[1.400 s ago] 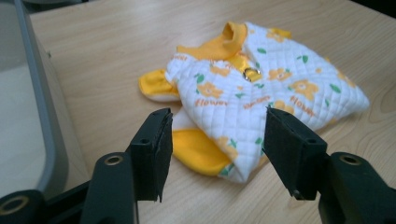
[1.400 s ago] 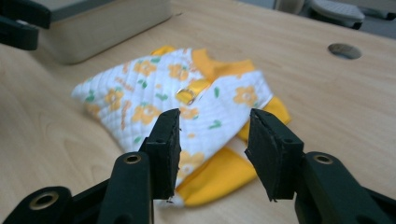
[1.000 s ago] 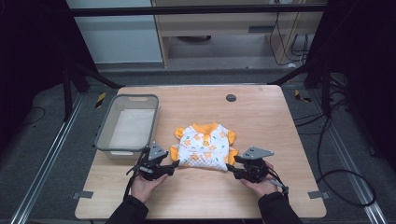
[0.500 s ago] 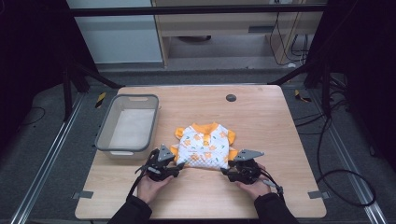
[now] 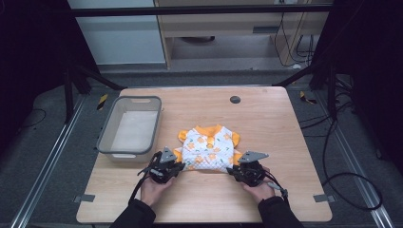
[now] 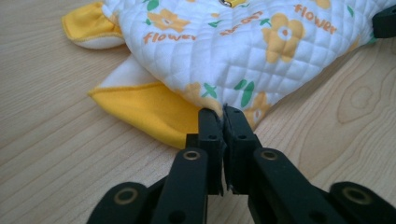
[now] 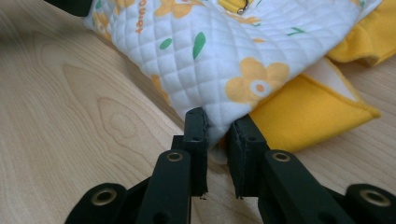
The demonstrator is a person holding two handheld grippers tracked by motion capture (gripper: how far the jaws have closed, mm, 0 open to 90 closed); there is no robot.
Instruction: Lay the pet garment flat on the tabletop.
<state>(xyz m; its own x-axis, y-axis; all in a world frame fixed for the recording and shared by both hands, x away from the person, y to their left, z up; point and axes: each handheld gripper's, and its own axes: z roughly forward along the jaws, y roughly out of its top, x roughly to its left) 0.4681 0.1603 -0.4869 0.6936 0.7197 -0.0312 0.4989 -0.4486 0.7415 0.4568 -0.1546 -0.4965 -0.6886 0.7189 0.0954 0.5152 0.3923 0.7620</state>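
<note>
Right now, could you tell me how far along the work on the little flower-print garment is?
Done: the garment lies flat on the table. In hand: the left gripper has just closed on its near corner; the right gripper has just been closing on the other corner, fabric between its jaws. Left: no fold or lift shows yet, and the basket holds nothing.
</note>
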